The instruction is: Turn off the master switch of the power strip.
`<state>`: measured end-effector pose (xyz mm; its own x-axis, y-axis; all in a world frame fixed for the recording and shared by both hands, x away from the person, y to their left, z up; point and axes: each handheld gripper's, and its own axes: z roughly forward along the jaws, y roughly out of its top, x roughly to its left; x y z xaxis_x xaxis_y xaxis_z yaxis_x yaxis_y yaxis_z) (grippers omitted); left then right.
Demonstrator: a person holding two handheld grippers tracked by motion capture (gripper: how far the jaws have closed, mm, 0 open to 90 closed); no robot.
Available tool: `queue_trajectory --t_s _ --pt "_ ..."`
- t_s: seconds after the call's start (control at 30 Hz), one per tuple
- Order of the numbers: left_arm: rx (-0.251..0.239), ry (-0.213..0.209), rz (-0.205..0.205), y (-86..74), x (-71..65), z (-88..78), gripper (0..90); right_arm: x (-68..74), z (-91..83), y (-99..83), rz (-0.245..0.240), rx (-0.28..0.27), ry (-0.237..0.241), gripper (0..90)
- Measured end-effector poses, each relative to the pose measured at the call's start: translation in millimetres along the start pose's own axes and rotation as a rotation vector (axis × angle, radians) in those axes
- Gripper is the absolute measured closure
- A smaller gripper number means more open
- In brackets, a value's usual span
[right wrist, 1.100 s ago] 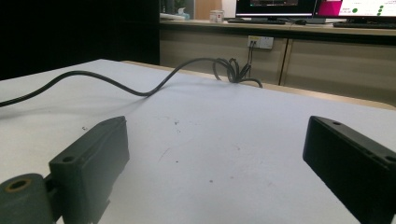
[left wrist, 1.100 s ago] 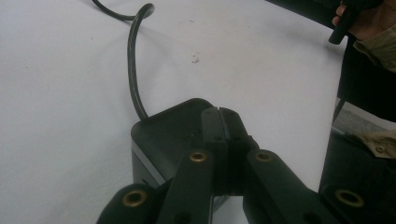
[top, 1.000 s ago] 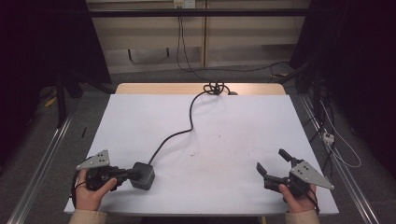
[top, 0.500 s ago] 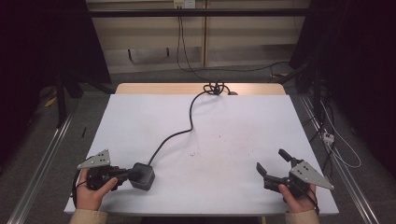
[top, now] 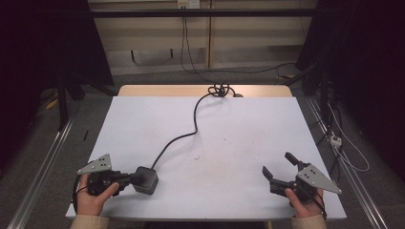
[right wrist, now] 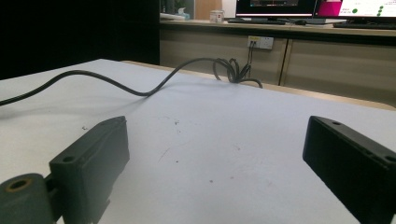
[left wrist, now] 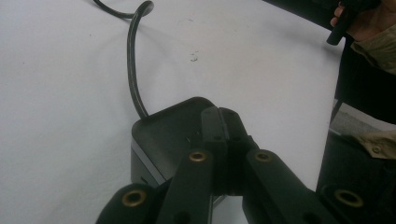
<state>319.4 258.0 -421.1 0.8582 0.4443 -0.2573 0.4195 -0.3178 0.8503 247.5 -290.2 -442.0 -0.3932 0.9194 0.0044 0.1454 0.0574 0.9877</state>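
Note:
A black box lies near the front left of the white table, and a black cable runs from it toward the far edge. My left gripper is shut, jaws pressed together with nothing between them. Its tips rest over the box's top; whether they touch it I cannot tell. My right gripper stands open near the front right, with bare table between its jaws.
The cable bunches into a knot at the table's far edge and drops to a wall socket. Metal rails and loose floor cables flank the table. Monitors stand on a far counter.

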Motion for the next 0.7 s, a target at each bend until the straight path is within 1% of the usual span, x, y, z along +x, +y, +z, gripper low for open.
queue_trajectory --t_s 0.1,0.2,0.3,0.37,0.7 --pt "0.005 0.005 0.0 0.0 -0.5 0.0 90.0 0.0 0.0 -0.1 0.001 0.001 0.001 6.4" --pt "0.001 0.005 -0.019 -1.3 -0.3 0.0 90.0 -0.1 -0.2 0.0 -0.001 0.001 -0.001 6.4" --pt "0.015 0.014 0.0 0.1 -1.9 0.2 90.0 -0.2 -0.7 0.1 -0.002 0.001 -0.002 6.4" --pt "0.017 0.016 0.002 0.1 -2.3 0.2 90.0 -0.2 -0.7 0.0 -0.001 0.002 -0.003 6.4" --pt "0.018 0.014 -0.002 -0.3 -1.6 0.5 90.0 -0.3 -0.6 -0.2 0.001 0.003 -0.004 6.4"
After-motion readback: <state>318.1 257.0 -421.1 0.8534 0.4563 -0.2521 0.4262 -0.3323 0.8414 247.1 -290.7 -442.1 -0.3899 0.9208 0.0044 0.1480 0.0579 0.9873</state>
